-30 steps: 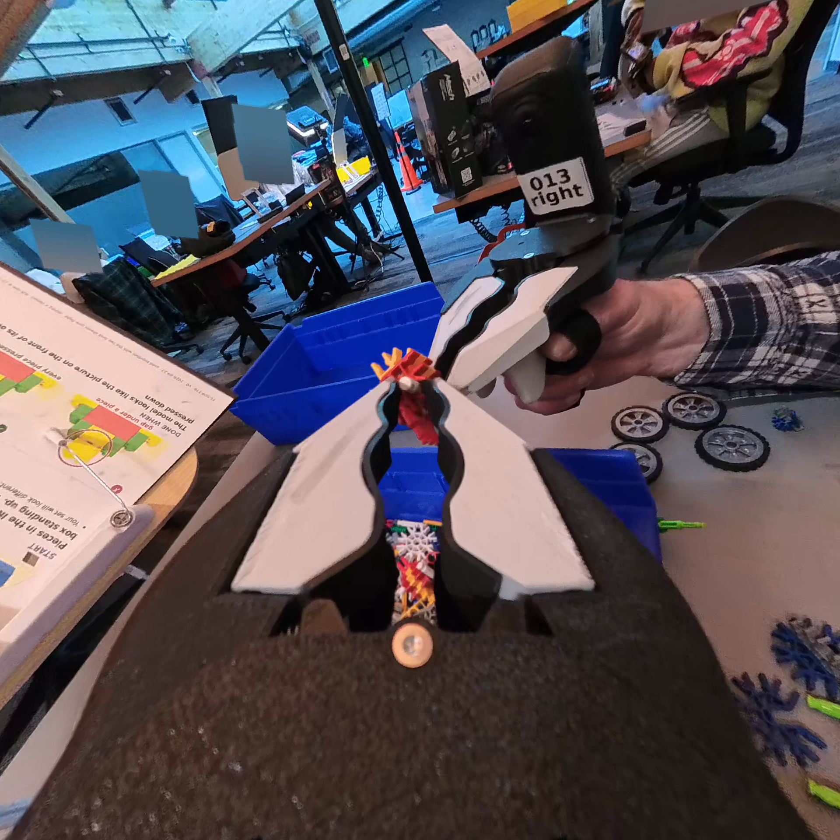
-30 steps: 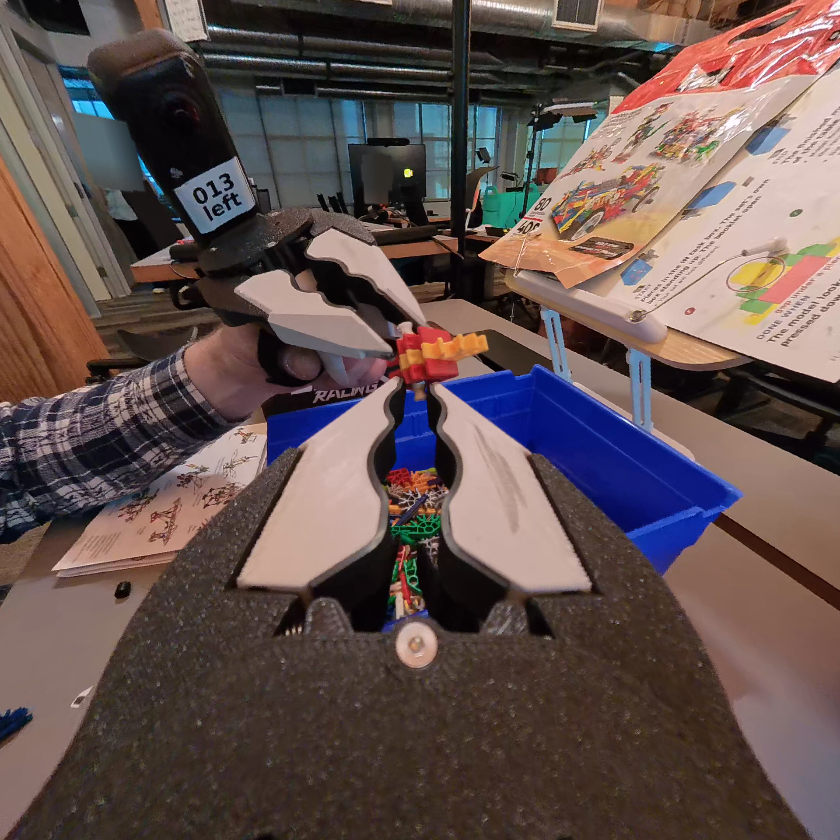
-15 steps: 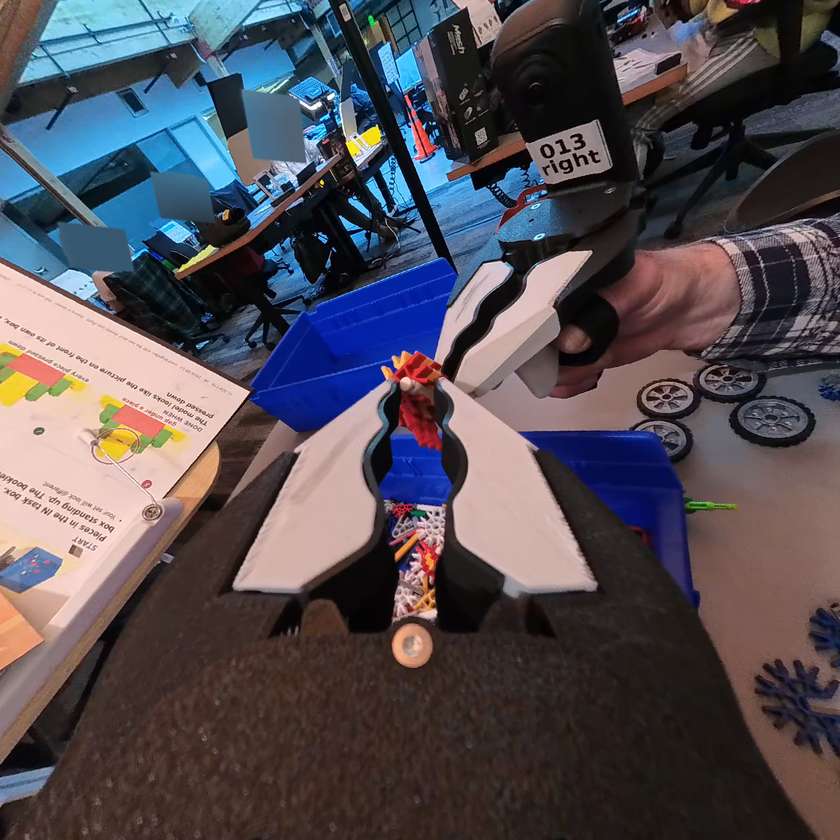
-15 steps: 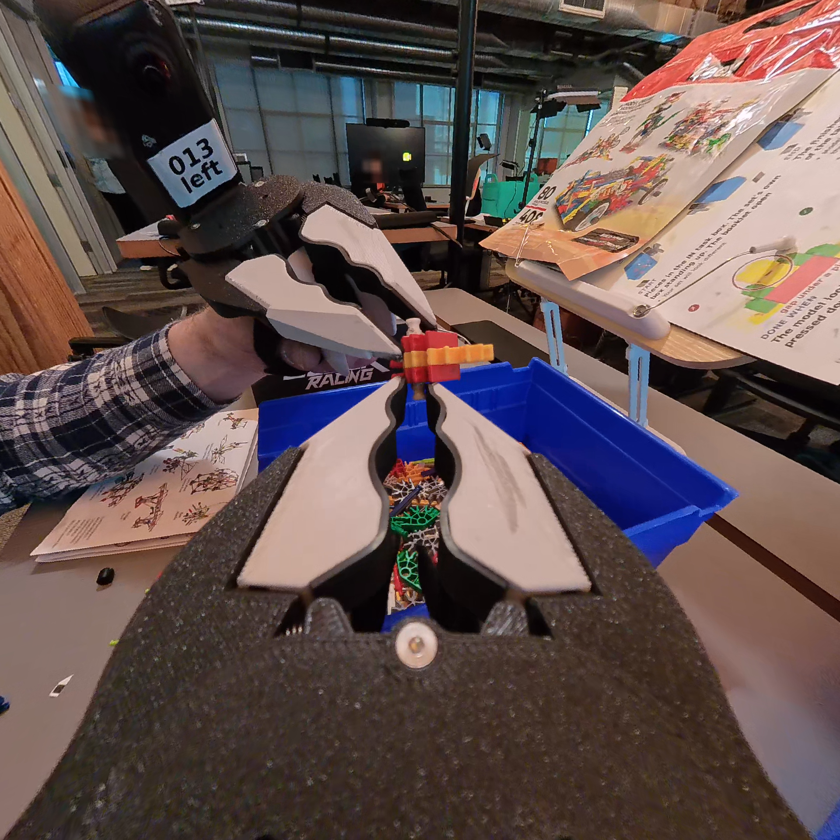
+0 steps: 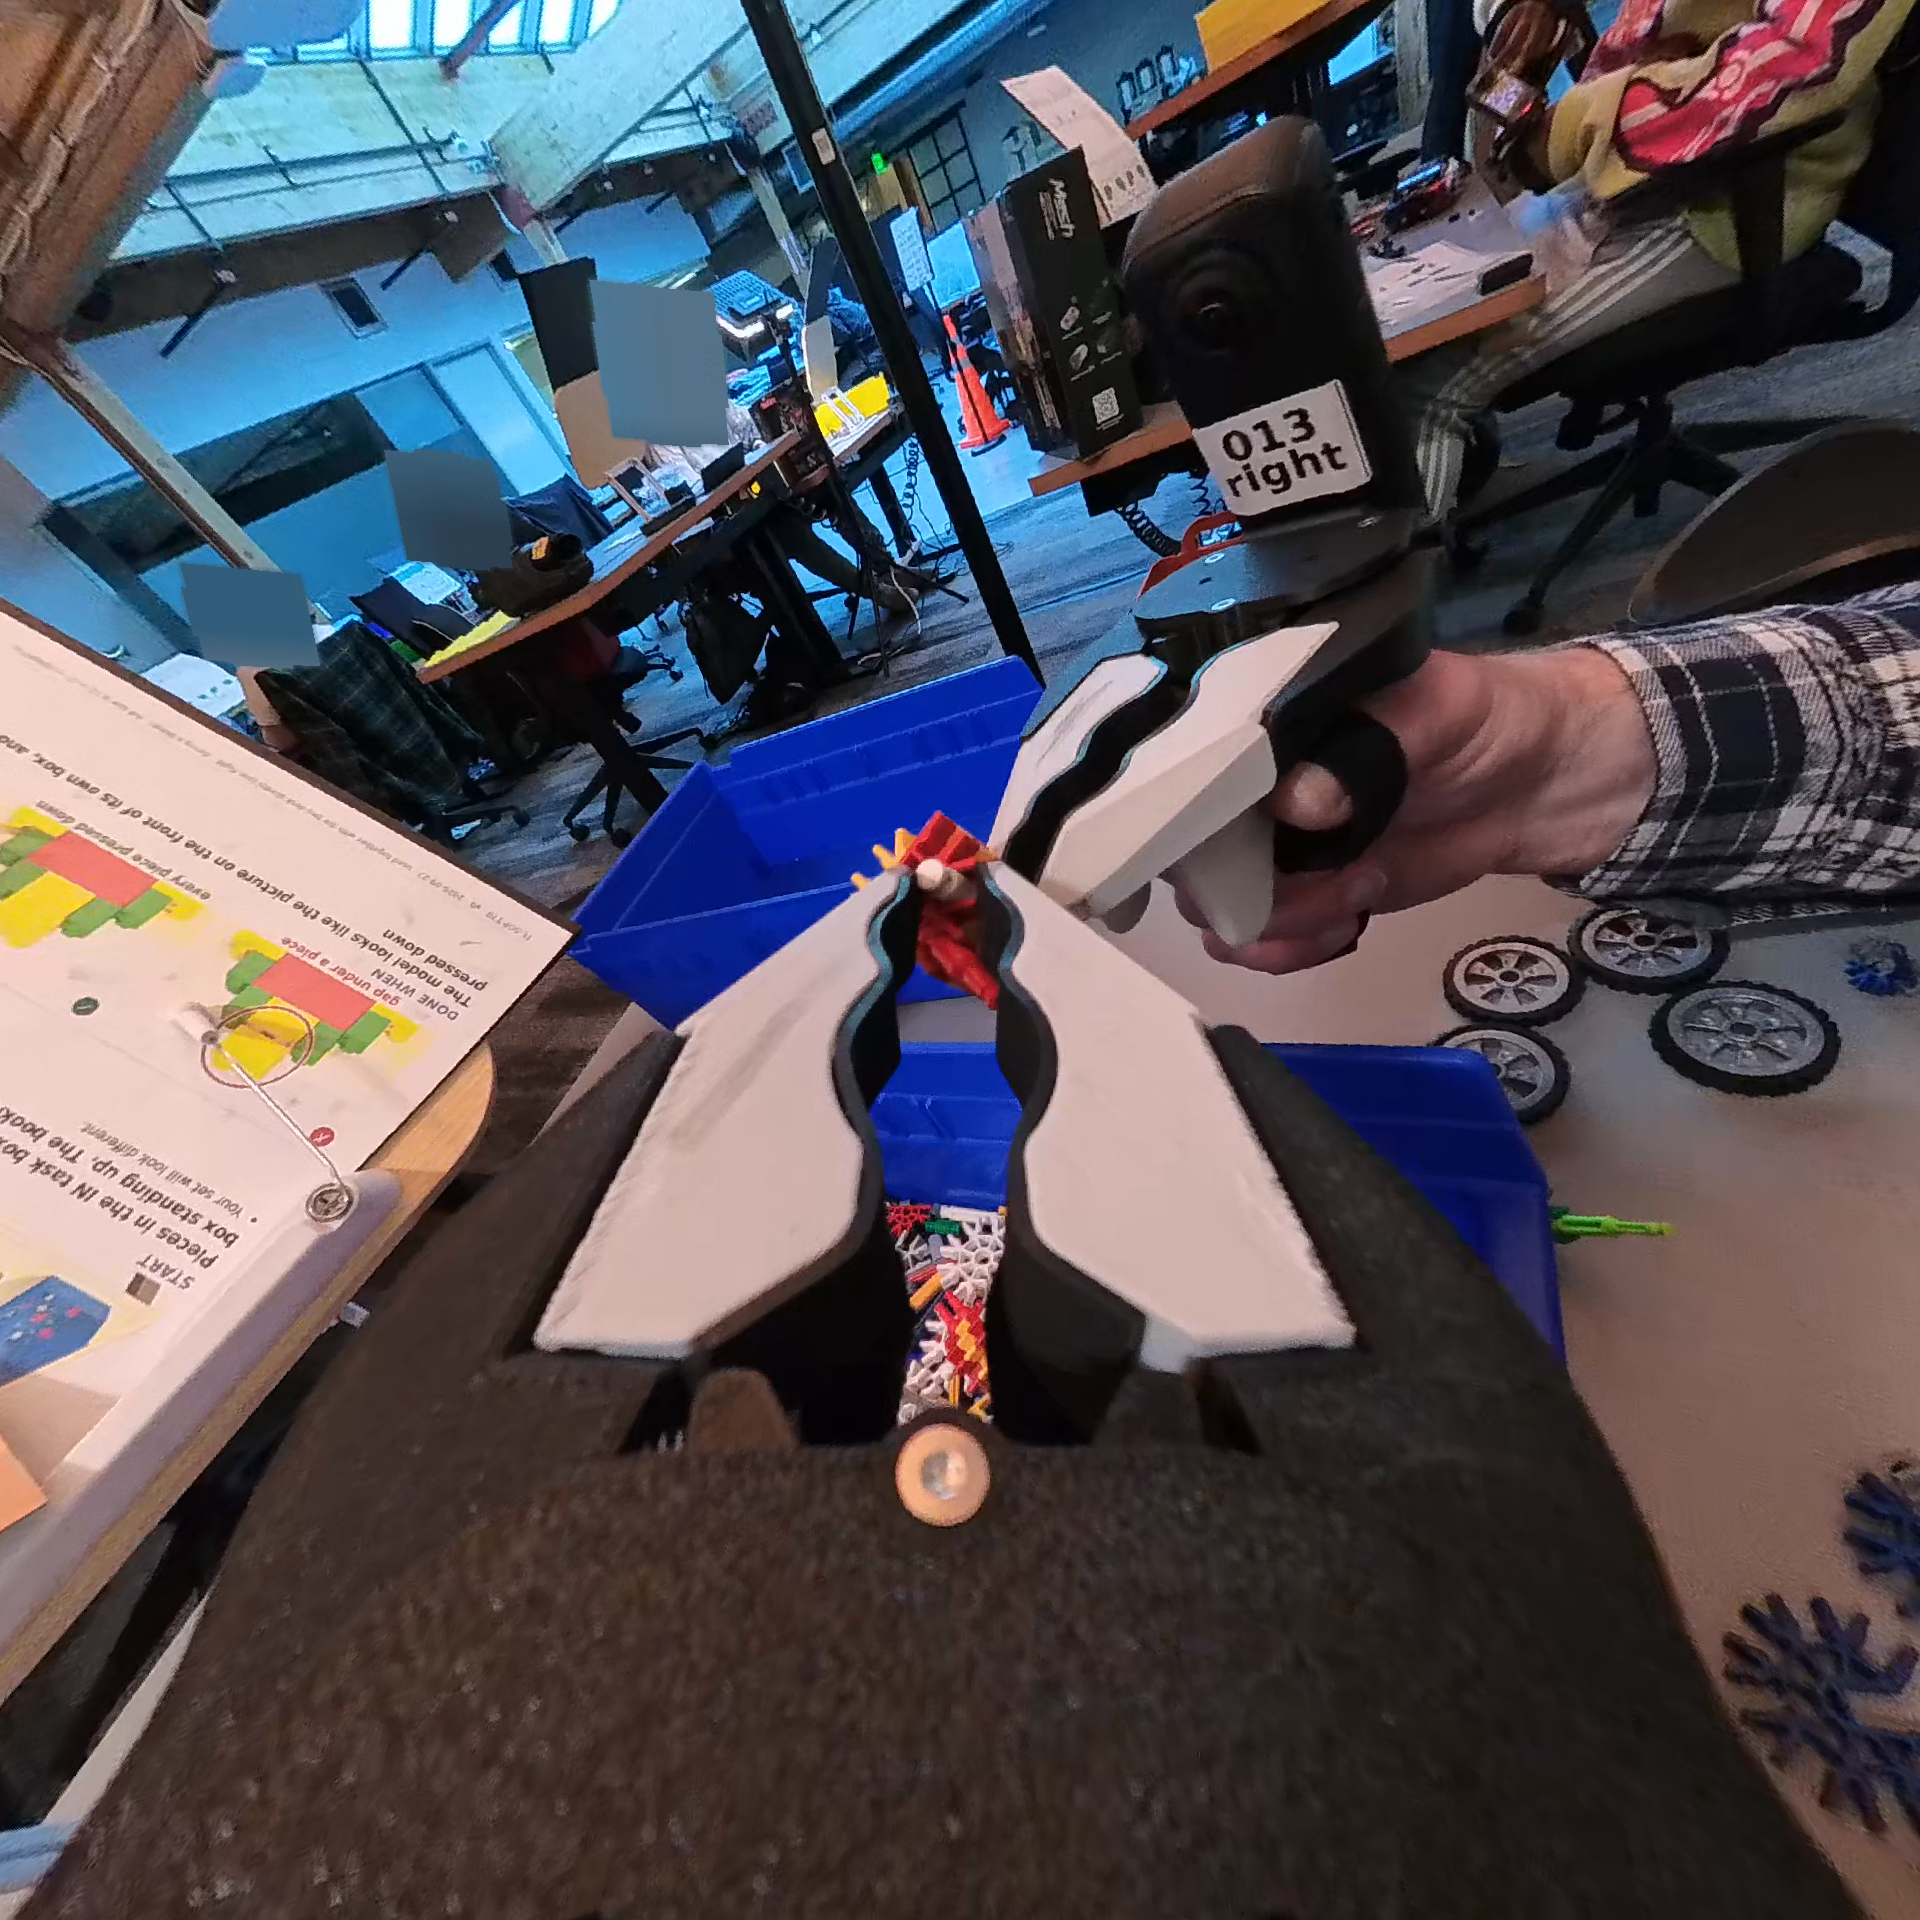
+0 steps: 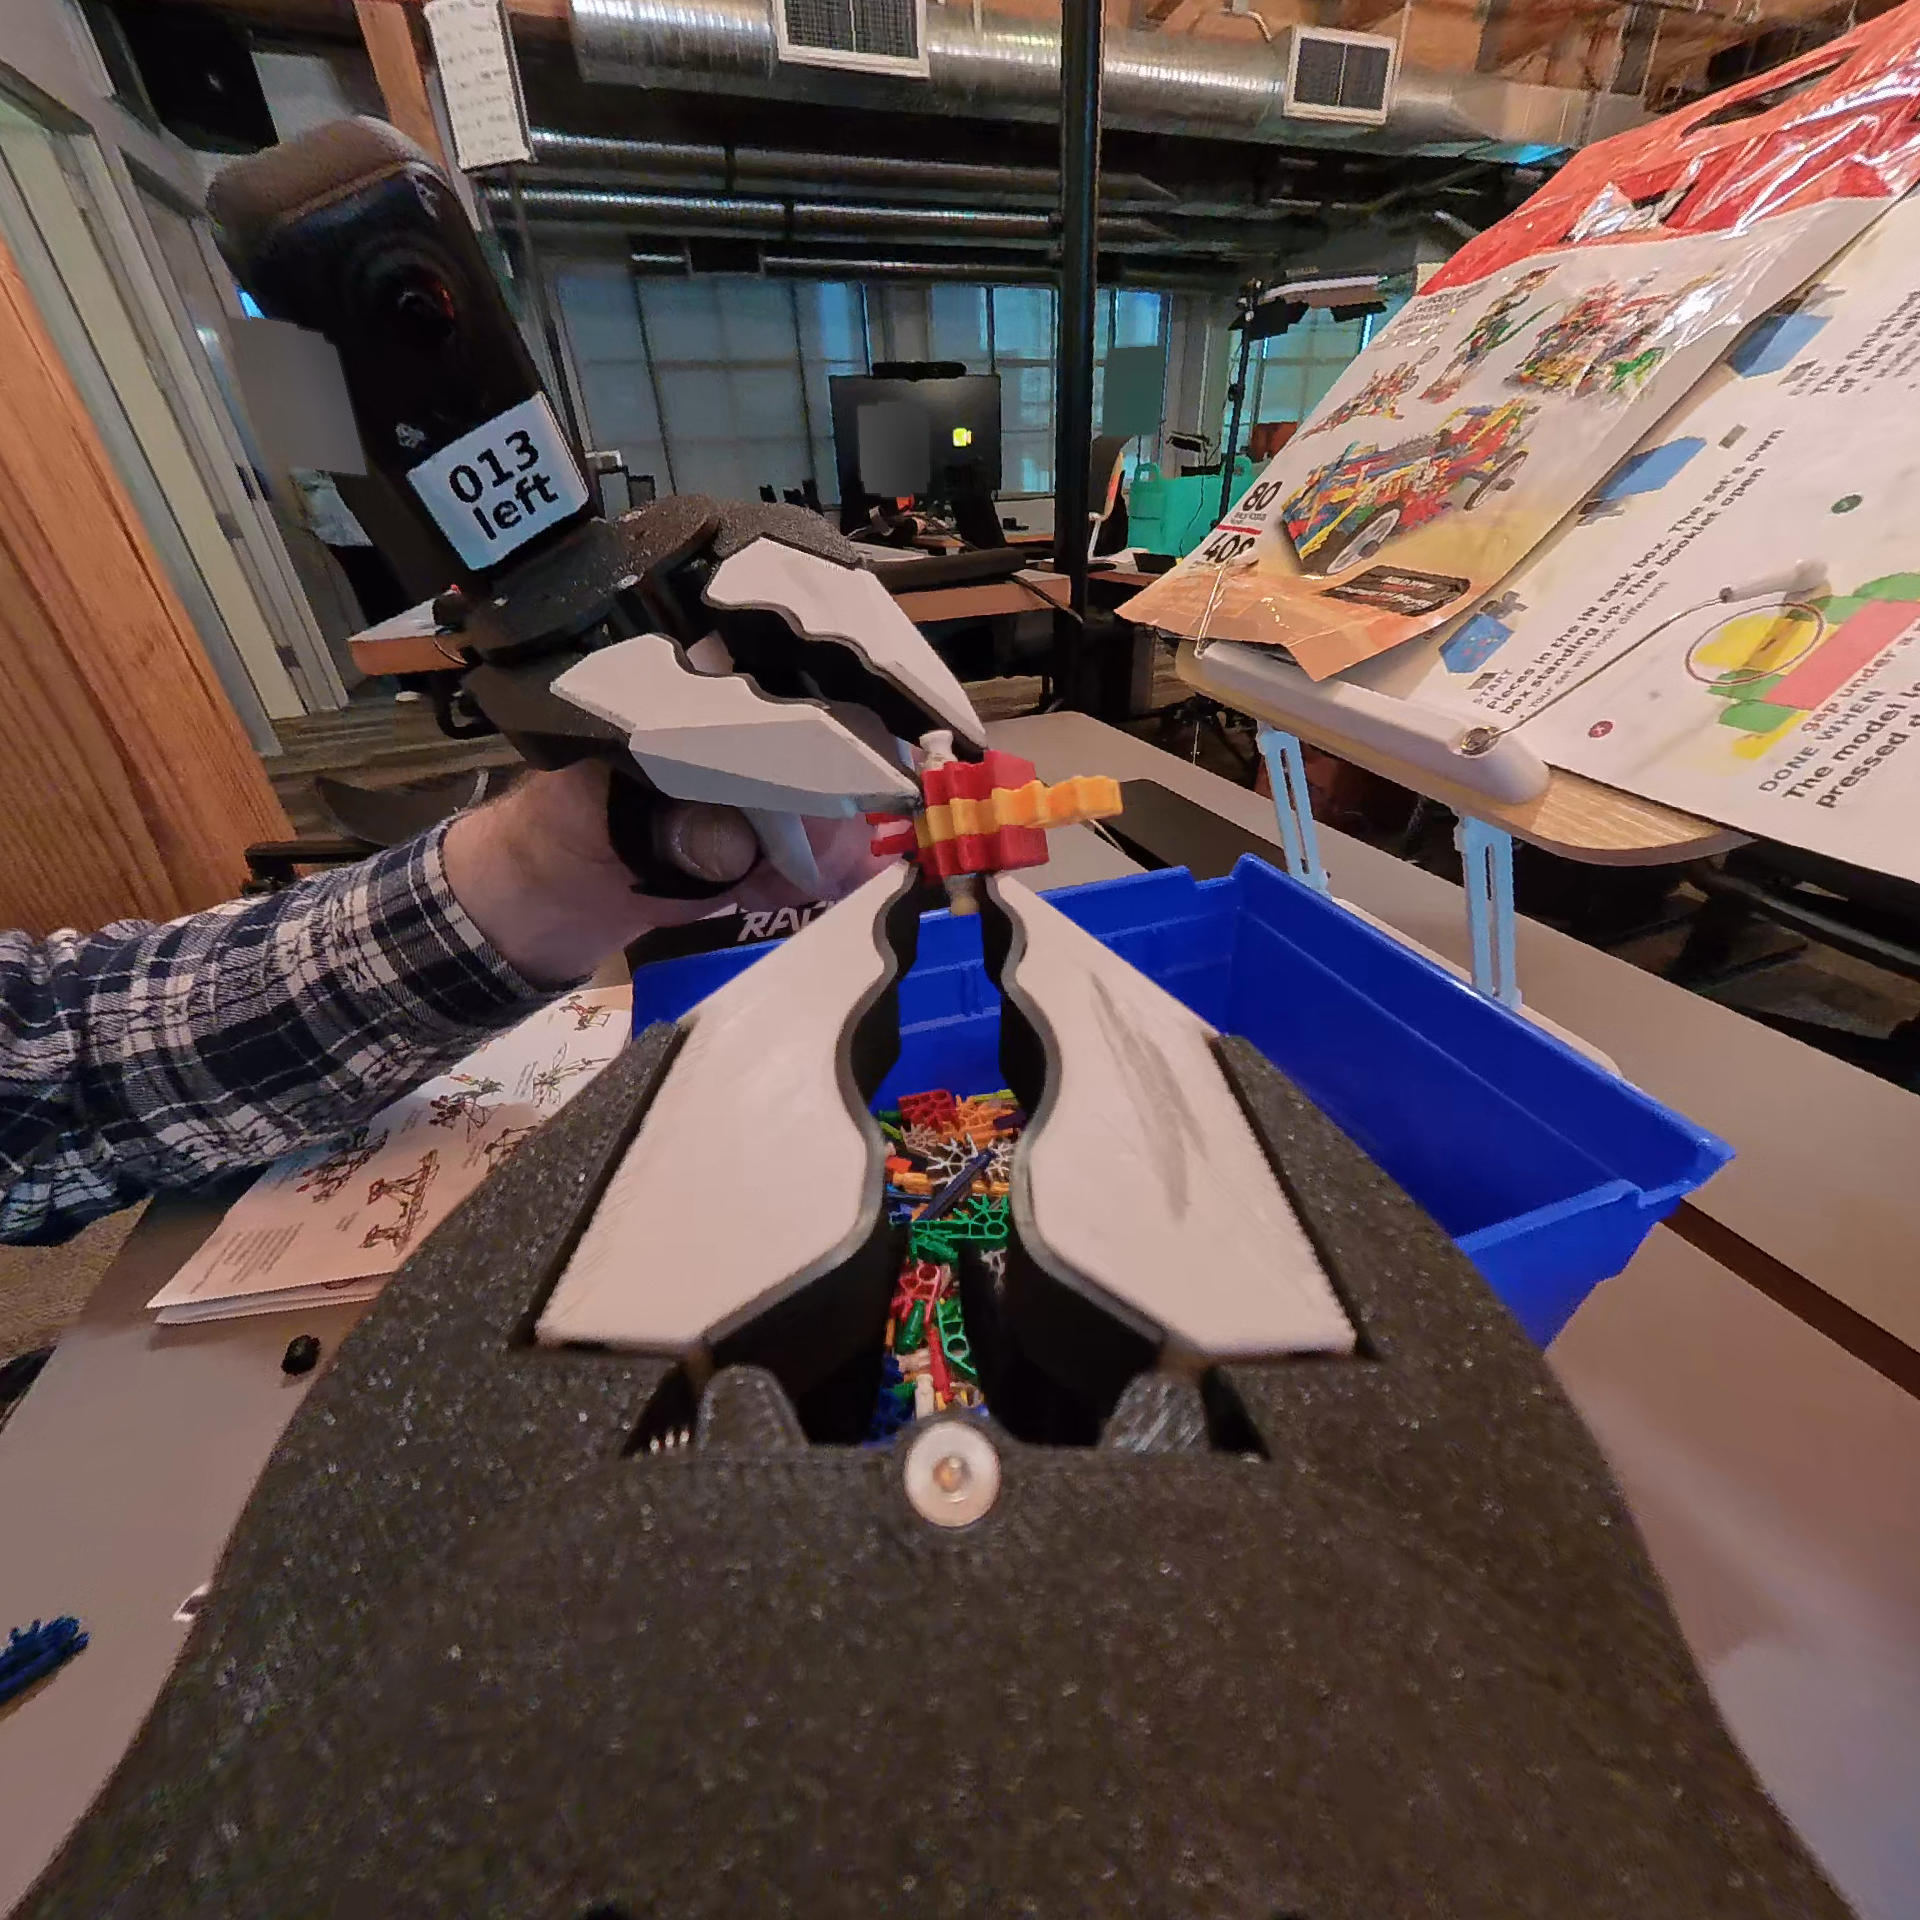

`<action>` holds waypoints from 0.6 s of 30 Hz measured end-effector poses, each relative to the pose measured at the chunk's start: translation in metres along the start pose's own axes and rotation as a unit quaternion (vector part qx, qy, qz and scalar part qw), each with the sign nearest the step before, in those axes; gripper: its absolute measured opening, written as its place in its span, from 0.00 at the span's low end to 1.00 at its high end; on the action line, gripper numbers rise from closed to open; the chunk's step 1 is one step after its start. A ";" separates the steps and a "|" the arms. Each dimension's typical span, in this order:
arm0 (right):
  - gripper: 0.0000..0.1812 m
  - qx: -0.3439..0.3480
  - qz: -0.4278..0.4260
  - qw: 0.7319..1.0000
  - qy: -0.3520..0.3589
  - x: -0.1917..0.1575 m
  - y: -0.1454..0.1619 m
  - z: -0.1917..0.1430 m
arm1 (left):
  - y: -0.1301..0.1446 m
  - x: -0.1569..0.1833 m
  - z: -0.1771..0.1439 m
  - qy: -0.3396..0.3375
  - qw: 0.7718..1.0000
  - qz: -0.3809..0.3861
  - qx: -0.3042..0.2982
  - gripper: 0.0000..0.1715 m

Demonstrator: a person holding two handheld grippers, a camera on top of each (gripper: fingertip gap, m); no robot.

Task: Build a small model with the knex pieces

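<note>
We see a pale bench (image 5: pixel 1714 1299) carrying a blue bin (image 6: pixel 1403 1070) heaped with small coloured building pieces (image 6: pixel 940 1195), with a second blue bin (image 5: pixel 831 821) beyond it in the left wrist view. At the bench's far edge a tilted stand (image 6: pixel 1455 758) props up printed instruction sheets (image 5: pixel 208 935); an open booklet (image 6: pixel 343 1216) lies flat near the plaid sleeve.

Above the first bin both tongs meet on one small toy assembly (image 6: pixel 977 805). The left tongs (image 5: pixel 940 894) are drawn narrow, pinching its red part near their tips. The right tongs (image 6: pixel 951 894) are likewise narrow, closed on the whitish rod that sticks out below the stack.

In the right wrist view we read the assembly as a stack of toothed pieces, red, then yellow, then red, threaded on that rod, whose long axis stands close to upright, one end poking out above. An orange toothed piece juts sideways to the right, towards the stand. In the left wrist view much of it is hidden between the fingers (image 5: pixel 769 1091), so its shape is hard to make out there.

Beside the bin lie grey wheels with black tyres (image 5: pixel 1745 1039), a green rod (image 5: pixel 1610 1228) and blue snowflake connectors (image 5: pixel 1829 1704), the last blurred and cut off by the frame edge.
</note>
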State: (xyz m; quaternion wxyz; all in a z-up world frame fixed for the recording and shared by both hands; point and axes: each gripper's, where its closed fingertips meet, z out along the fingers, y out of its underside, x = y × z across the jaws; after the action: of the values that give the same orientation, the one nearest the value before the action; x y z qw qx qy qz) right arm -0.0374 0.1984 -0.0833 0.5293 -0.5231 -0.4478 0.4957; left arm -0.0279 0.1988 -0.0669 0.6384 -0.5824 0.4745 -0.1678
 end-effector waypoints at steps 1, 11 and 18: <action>0.05 -0.002 -0.001 1.000 0.000 0.000 0.000 0.000 | 0.000 0.000 0.000 0.000 1.000 0.002 -0.001 0.05; 0.05 -0.009 0.003 1.000 0.007 0.002 0.002 0.000 | 0.005 -0.003 0.000 -0.006 1.000 0.005 -0.010 0.05; 0.05 -0.023 0.001 0.999 0.023 0.007 0.007 0.001 | 0.014 -0.004 0.001 -0.011 0.999 0.019 -0.037 0.05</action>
State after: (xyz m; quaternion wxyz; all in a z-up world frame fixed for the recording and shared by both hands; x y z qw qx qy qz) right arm -0.0385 0.2053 -0.0907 0.5267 -0.5467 -0.4468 0.4733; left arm -0.0341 0.2060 -0.0775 0.6244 -0.5984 0.4844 -0.1321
